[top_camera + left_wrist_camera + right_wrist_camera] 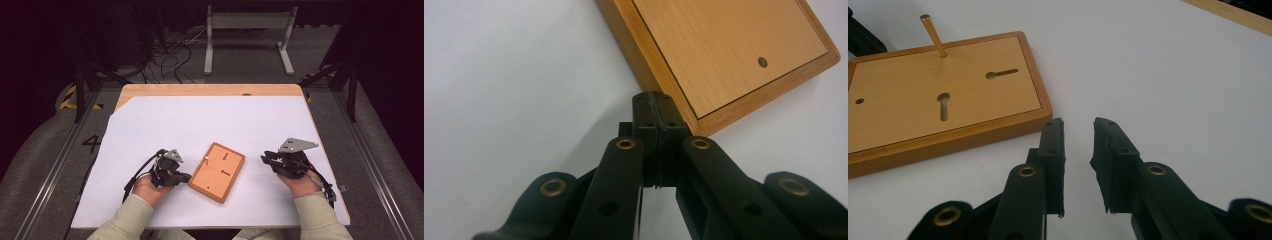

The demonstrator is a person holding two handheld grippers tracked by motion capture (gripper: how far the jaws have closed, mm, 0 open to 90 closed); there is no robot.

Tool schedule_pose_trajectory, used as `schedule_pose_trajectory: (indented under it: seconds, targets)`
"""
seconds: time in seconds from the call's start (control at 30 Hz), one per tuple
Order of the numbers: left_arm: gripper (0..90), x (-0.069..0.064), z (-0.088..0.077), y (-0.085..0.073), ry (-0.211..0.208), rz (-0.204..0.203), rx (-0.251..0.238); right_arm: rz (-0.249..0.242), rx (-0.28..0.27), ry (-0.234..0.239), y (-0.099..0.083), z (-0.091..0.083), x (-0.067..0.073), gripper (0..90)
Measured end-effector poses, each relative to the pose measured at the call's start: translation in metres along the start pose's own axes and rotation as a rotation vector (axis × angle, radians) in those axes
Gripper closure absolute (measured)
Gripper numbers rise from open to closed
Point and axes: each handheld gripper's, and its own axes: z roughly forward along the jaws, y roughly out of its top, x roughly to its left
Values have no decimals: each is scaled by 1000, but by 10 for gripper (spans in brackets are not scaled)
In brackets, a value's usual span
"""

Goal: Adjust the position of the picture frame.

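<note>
Wooden board (pixel 217 172) with a brass pin (pixel 933 35) and two keyhole slots lies on white paper (pixel 200 125), between both grippers. Left gripper (pixel 656 107), jaws pressed together and empty, touches the board's edge. Right gripper (pixel 1078 131), jaws narrowly parted, empty, sits just beside it.

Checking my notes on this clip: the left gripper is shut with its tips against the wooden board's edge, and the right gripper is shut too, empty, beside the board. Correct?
Not quite. The right gripper is open, as the right gripper view shows: its jaws stand apart, empty, beside the wooden board. The left gripper is shut at the board's edge.
</note>
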Motion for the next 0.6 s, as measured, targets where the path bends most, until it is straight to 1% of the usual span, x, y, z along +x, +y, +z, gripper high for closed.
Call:
schedule_pose_trajectory:
  seconds: [0.07,0.1,0.13,0.17,0.2,0.23,0.3,0.33,0.37,0.4,0.43,0.6]
  targets:
    - [899,0,0,0,-3,-1,1,4,1,1,0,0,0,740]
    - [899,-1,1,0,-16,7,4,5,0,3,0,0,0,736]
    - [899,-3,2,0,-28,5,12,7,0,4,0,-1,0,735]
    - [899,-5,3,1,-31,27,18,8,0,4,0,-1,1,735]
    - [898,-8,5,2,-33,40,29,6,0,4,1,-1,1,735]
    - [899,-8,5,2,-33,40,29,6,0,4,1,-1,1,735]
    - [898,-14,9,4,-51,68,44,5,1,5,1,-2,1,736]
    - [898,-20,11,7,-59,89,57,5,1,5,1,-2,1,736]
    - [898,-20,11,7,-59,89,57,5,1,5,1,-3,1,736]
    - [898,-25,14,9,-72,115,67,6,1,5,1,-3,1,736]
    - [898,-25,14,9,-72,115,67,6,1,5,1,-3,1,736]
    - [898,-43,23,15,-113,161,90,-3,4,18,2,-5,6,741]
